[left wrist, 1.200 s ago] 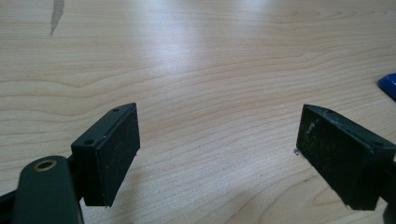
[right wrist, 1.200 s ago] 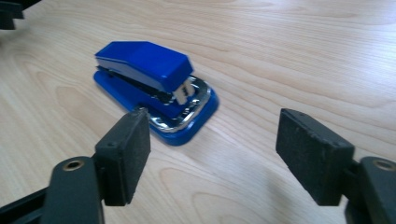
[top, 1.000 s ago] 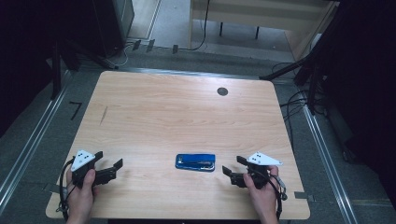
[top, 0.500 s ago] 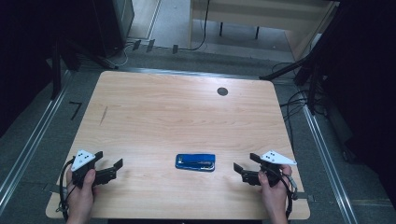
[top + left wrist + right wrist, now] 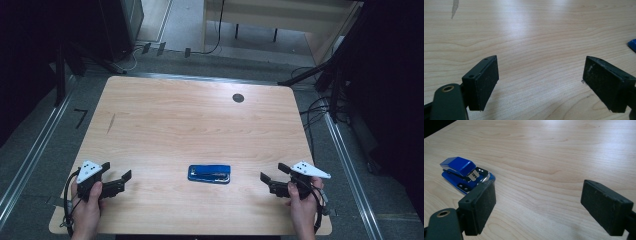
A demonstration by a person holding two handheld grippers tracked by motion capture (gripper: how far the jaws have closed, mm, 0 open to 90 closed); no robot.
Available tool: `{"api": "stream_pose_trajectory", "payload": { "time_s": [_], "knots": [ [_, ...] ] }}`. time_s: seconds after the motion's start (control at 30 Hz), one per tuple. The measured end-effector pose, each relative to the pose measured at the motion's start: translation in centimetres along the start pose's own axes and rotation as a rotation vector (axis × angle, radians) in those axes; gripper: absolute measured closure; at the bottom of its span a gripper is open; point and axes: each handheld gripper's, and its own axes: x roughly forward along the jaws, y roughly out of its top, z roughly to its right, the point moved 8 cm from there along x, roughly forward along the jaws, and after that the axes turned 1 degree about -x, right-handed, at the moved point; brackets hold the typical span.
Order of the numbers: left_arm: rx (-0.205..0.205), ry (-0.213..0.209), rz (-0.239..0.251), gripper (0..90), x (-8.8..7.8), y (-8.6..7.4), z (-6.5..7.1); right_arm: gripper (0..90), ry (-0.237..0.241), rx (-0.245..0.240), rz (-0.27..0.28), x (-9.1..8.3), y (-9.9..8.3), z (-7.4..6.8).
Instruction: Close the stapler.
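Your right tool (image 5: 265, 180), jaws just opened wide and empty, sits right of the blue stapler (image 5: 209, 173), your left tool (image 5: 123, 178) gaping empty opposite, flanking it.

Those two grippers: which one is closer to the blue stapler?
The right gripper: less bare table separates it from the blue stapler than separates the left gripper.

Wooden table (image 5: 200, 120) (dark round hole (image 5: 238, 98), far side); cables (image 5: 320, 107), probably, beside.
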Motion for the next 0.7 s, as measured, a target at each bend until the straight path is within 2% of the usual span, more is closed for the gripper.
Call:
{"api": "stream_pose_trajectory", "payload": {
  "time_s": [0.37, 0.7],
  "knots": [
    [0.002, 0.001, 0.001, 13.9, 0.0, 0.0, 0.0, 12.7, -0.022, 0.002, 0.010, -1.3, -0.3, 1.3],
    [0.006, 0.002, 0.003, 13.8, 0.0, 0.0, 0.0, 9.3, -0.058, 0.033, 0.020, -3.4, -1.1, 3.7]
  ]
}}
